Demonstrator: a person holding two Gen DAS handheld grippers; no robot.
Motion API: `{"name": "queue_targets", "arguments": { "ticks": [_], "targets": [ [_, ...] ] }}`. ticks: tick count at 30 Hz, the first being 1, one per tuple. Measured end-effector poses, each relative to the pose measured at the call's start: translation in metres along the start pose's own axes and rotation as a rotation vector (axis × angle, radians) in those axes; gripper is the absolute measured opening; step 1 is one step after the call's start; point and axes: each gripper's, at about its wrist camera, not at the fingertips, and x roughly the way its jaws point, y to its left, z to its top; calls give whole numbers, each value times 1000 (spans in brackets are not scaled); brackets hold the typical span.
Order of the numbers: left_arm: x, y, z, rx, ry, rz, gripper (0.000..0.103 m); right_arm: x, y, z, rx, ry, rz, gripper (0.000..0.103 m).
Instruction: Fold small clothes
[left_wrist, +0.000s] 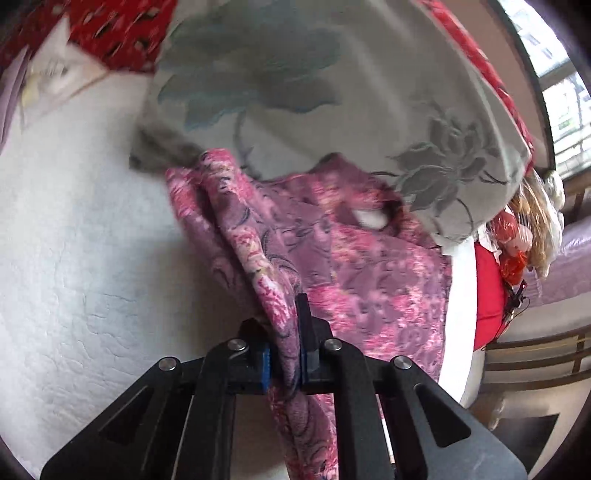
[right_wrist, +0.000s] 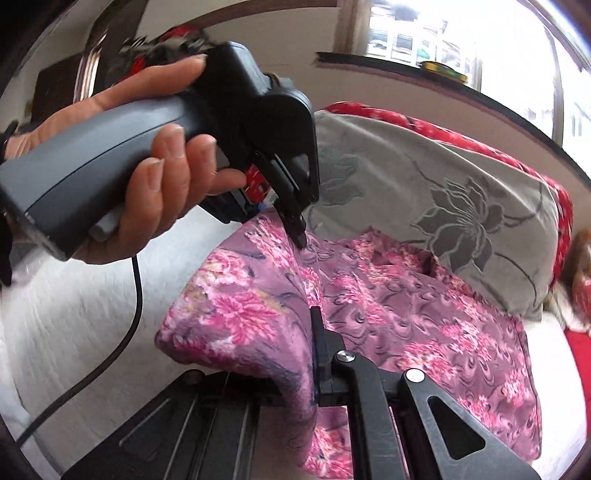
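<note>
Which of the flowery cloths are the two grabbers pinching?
The pink and purple flowery garment. Both the left gripper and right gripper are shut on it. The grey cloth with big grey flowers lies behind, untouched.

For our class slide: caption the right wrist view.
Both claws, left claw and right claw, pinch a pink floral fabric garment.
</note>
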Motion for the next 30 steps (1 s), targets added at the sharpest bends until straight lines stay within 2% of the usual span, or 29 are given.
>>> {"name": "queue_targets", "arguments": {
  "ticks": [5, 11, 30],
  "targets": [
    [-6, -53, -2, 64, -27, 18, 8, -22, -34, 1, 102, -22, 12, 5],
    [-4, -96, -7, 112, -33, 46, 8, -38, -80, -6, 223, -40, 1, 5],
    [72, -229, -23, 237, 48, 93, 8, -58, -210, -59, 604, -16, 3, 5]
  ]
}}
